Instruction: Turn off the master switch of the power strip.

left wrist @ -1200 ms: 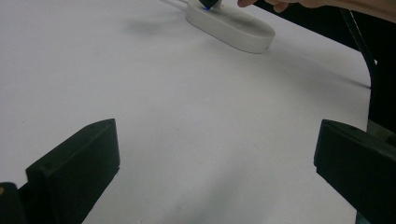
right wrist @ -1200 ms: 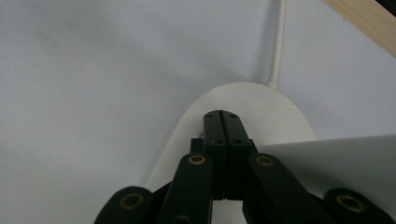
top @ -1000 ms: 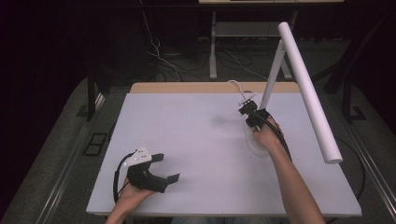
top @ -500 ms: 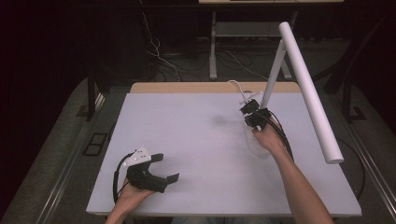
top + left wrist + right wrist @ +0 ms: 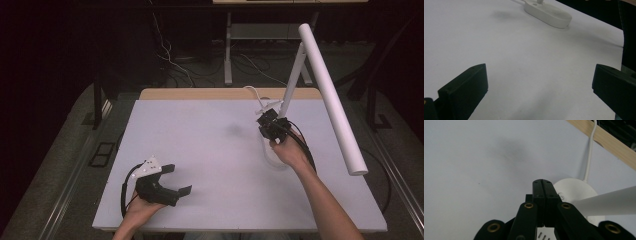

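A white desk lamp stands at the table's right: an oval base (image 5: pixel 267 150), a slanted stem (image 5: pixel 292 82) and a long tube head (image 5: pixel 332 100). My right gripper (image 5: pixel 267 122) is shut with nothing between its jaws, tips down over the far end of the base (image 5: pixel 574 187), beside the stem (image 5: pixel 609 202). Whether the tips (image 5: pixel 543 182) touch the base I cannot tell. My left gripper (image 5: pixel 179 179) lies at the front left of the white table (image 5: pixel 200 135), open and empty. In the left gripper view its jaws stand wide apart (image 5: pixel 540 85), with the lamp base (image 5: pixel 547 13) far ahead.
The lamp's white cable (image 5: pixel 589 150) runs from the base over the wooden back edge (image 5: pixel 606 137) of the table. The tube head overhangs the table's right side. Black cables trail from both grippers. Dark floor and a metal stand (image 5: pixel 230 45) lie behind the table.
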A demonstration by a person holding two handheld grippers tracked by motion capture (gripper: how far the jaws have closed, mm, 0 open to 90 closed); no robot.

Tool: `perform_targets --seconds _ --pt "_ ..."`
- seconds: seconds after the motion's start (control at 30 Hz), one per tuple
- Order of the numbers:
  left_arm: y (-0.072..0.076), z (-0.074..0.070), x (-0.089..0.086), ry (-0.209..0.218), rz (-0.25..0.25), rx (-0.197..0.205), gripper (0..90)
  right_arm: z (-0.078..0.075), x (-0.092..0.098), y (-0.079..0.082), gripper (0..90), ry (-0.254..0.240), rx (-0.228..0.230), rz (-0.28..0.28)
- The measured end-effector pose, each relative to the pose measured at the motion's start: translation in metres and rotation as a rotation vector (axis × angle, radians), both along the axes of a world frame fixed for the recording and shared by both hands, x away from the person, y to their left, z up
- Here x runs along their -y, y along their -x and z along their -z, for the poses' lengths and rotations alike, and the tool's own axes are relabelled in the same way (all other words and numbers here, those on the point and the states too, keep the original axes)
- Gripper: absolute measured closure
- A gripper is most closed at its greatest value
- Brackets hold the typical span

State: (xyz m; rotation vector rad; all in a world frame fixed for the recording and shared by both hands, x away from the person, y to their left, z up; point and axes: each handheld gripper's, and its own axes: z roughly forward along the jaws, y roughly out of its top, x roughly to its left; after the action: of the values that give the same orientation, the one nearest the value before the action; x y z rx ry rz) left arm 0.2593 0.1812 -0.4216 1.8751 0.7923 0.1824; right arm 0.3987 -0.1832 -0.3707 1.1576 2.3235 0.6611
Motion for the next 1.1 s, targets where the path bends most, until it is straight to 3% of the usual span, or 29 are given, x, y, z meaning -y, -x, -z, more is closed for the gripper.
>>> perform_targets --seconds 0.27,0.47,0.6,0.63,0.7,0.73,0.77,0.8,0.93,1.0,1.1 --pt "-0.001 0.001 0.001 -0.01 -0.005 -0.005 0.0 -0.008 0.006 0.024 76.6 -0.077 0.007 -0.058" --pt "-0.001 0.001 0.0 -0.005 -0.007 -0.005 0.0 -0.014 0.015 0.043 59.6 -0.148 0.025 -0.077" --pt "-0.001 0.001 0.001 -0.004 -0.007 -0.007 0.0 -0.013 0.026 0.055 43.1 -0.2 0.014 -0.071" --pt "-0.001 0.001 0.001 -0.004 -0.007 -0.007 0.0 -0.013 0.026 0.055 43.1 -0.2 0.014 -0.071" --pt "0.0 0.001 0.001 -0.003 -0.007 -0.006 0.0 -0.01 0.031 0.06 32.5 -0.225 0.008 -0.064" --pt "0.0 0.001 0.001 -0.002 -0.009 -0.006 0.0 -0.008 0.037 0.065 21.3 -0.233 0.001 -0.059" --pt "0.0 0.001 0.001 -0.002 -0.009 -0.006 0.0 -0.008 0.037 0.065 21.3 -0.233 0.001 -0.059" --pt "-0.001 0.001 0.0 -0.003 -0.007 -0.003 0.0 -0.007 0.043 0.069 11.4 -0.248 -0.014 -0.065" --pt "0.0 0.001 0.0 0.0 -0.008 -0.007 0.0 -0.004 0.052 0.076 7.4 -0.28 -0.011 -0.055" --pt "0.0 0.001 0.0 0.001 -0.008 -0.007 0.0 -0.002 0.06 0.082 0.2 -0.311 -0.016 -0.047" --pt "0.0 0.001 0.001 0.001 -0.009 -0.008 0.0 0.001 0.068 0.089 0.2 -0.343 -0.006 -0.044"
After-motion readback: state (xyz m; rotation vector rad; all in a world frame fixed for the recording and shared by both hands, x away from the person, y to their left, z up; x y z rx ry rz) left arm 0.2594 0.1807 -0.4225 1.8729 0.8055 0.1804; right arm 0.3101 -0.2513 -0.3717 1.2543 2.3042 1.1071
